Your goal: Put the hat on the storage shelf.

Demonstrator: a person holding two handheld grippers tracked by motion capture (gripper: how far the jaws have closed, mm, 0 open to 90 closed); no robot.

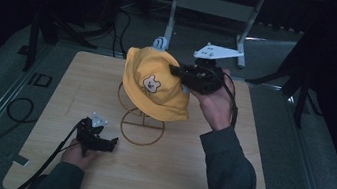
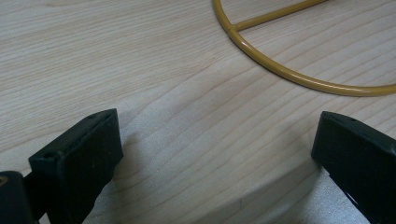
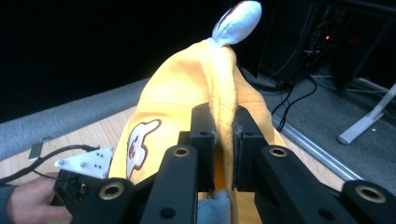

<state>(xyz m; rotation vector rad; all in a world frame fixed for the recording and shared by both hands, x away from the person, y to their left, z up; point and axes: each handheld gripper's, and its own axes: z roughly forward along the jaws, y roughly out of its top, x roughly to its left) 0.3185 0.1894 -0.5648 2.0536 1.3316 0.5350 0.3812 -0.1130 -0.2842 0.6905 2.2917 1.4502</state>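
Note:
A yellow bucket hat (image 1: 155,82) with a bear face patch and a small pale blue ear (image 1: 159,42) hangs tilted over a gold wire stand (image 1: 141,127) at the table's middle. My right gripper (image 1: 176,70) comes in from the right and is shut on a fold of the hat (image 3: 223,116), the cloth pinched between its two black jaws. My left gripper (image 1: 111,142) rests low on the table at the near left, open, with bare wood between its jaws (image 2: 210,154). The stand's ring base (image 2: 289,74) lies just beyond it.
The light wooden table (image 1: 81,86) sits on a grey floor with dark surroundings. Black cables (image 1: 20,108) trail off the left side. A white metal frame (image 1: 210,4) stands behind the table.

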